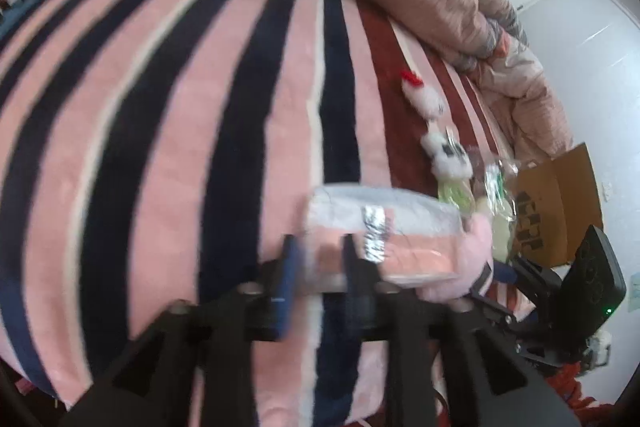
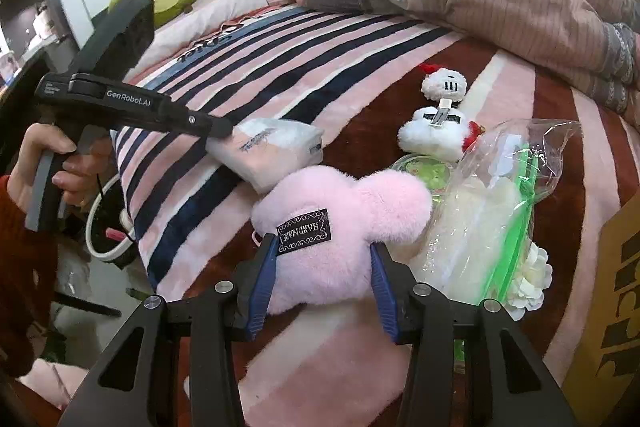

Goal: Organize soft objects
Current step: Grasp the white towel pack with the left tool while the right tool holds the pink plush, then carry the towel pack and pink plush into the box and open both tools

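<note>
the pink plush heart (image 2: 344, 223) lies on the striped blanket (image 2: 280, 59) of the bed, its lower lobe sitting squarely between the right gripper (image 2: 324, 279) fingers, blue pads (image 2: 262, 279) pressed into the fur on both sides, so it reads as held. the heart's wider span runs left to right across those fingers, label facing up. just beyond it, up and left, lies the flat white-and-pink packet (image 2: 276, 151); the left gripper (image 1: 318, 267) is the nearer one there, its fingers narrowed but apart, one tip over the packet's near left corner, gripping nothing that i can see. the white plush toys (image 2: 438, 115) and the clear bag (image 2: 492, 211) lie to the right
</note>
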Action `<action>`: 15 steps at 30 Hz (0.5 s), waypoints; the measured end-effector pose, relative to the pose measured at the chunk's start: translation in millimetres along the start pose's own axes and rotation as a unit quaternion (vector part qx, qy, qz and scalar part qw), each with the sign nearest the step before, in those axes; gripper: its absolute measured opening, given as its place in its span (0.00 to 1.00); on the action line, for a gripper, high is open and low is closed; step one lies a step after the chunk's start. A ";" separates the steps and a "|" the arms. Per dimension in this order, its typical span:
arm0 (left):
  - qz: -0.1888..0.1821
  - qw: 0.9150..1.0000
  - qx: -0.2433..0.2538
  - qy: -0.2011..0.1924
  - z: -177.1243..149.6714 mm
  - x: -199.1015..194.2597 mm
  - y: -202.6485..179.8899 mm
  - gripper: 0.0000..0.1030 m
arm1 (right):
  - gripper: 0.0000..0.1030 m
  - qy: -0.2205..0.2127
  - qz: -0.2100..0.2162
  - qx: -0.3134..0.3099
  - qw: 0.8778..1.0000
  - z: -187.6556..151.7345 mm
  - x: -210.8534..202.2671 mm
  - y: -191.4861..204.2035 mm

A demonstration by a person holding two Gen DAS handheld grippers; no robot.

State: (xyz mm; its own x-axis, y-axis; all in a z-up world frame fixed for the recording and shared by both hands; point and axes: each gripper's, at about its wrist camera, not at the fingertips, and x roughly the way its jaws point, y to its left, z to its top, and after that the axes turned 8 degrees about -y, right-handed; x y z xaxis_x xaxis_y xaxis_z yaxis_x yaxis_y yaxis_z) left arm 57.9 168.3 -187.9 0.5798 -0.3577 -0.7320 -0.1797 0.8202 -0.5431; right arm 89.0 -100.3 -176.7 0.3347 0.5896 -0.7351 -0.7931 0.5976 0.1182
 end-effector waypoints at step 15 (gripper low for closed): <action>-0.065 0.992 -0.109 0.016 -17.9 6.0 6.5 0.59 | 0.40 0.009 0.005 -0.004 1.000 -0.8 5.8 -1.9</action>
State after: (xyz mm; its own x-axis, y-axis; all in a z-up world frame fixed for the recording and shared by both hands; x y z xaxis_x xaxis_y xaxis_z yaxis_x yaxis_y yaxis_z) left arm 45.9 163.5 -203.2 0.5848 -0.4701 -0.6610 -0.2752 0.6515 -0.7069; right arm 92.0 -98.5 -181.8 0.3170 0.5860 -0.7458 -0.8007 0.5868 0.1207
